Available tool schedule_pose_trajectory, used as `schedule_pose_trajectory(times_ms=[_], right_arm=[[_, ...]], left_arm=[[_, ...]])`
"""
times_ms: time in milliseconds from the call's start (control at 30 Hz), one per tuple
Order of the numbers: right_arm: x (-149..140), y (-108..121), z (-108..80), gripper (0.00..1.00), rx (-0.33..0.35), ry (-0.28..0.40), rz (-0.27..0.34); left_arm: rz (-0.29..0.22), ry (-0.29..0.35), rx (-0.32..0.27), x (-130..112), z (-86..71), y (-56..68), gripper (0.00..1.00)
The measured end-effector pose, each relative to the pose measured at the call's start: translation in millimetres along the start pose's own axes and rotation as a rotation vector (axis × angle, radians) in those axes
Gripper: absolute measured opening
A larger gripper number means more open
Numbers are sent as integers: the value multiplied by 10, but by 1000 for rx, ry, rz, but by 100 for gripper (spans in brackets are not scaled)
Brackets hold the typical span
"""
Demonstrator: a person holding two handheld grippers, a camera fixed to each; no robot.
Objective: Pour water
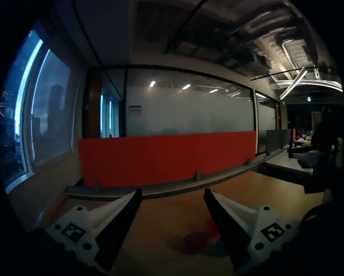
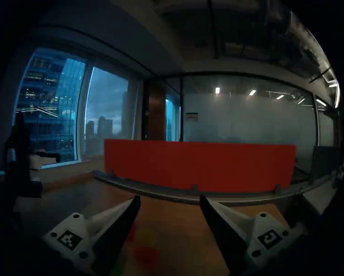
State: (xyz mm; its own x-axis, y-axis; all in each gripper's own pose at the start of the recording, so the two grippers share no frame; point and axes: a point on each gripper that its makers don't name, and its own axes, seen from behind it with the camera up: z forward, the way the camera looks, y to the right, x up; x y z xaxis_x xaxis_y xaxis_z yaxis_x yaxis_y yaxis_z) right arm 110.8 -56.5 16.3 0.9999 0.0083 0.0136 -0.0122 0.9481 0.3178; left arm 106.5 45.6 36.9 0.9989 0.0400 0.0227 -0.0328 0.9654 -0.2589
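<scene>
My left gripper [image 1: 172,193] is open above a wooden desk [image 1: 172,221], its white fingers spread with nothing between them. Below and ahead of it sits a small cluster of coloured objects [image 1: 202,239], reddish, purple and blue, too dim to identify. My right gripper [image 2: 169,200] is likewise open and holds nothing, over the same kind of wooden desk [image 2: 172,230]. Faint red and yellow shapes [image 2: 144,250] lie on the desk low between its fingers, blurred in the dark.
A red divider panel [image 1: 167,156] stands along the far edge of the desk, also the red divider [image 2: 199,165] in the right gripper view. Large windows [image 2: 75,110] lie to the left. A dark object [image 2: 20,156] stands at the left. More desks [image 1: 291,161] lie far right.
</scene>
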Motion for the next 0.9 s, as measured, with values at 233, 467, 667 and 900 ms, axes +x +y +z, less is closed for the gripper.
schedule_pose_trajectory(times_ms=[233,467,667,900], right_arm=[[47,-231,4,99,110,-1,17],[48,-346,22,99,169,-13,30],[-6,-427,32,99,202,-43,18],[-117,-608,35,99,259,-91,-7]], left_arm=[[6,-2,-126,-1,85,267,100],[9,9,-210,12,147,426,100],[22,-23,-256,-103,172,532,100],[27,-60,-312,-260,206,636,100]])
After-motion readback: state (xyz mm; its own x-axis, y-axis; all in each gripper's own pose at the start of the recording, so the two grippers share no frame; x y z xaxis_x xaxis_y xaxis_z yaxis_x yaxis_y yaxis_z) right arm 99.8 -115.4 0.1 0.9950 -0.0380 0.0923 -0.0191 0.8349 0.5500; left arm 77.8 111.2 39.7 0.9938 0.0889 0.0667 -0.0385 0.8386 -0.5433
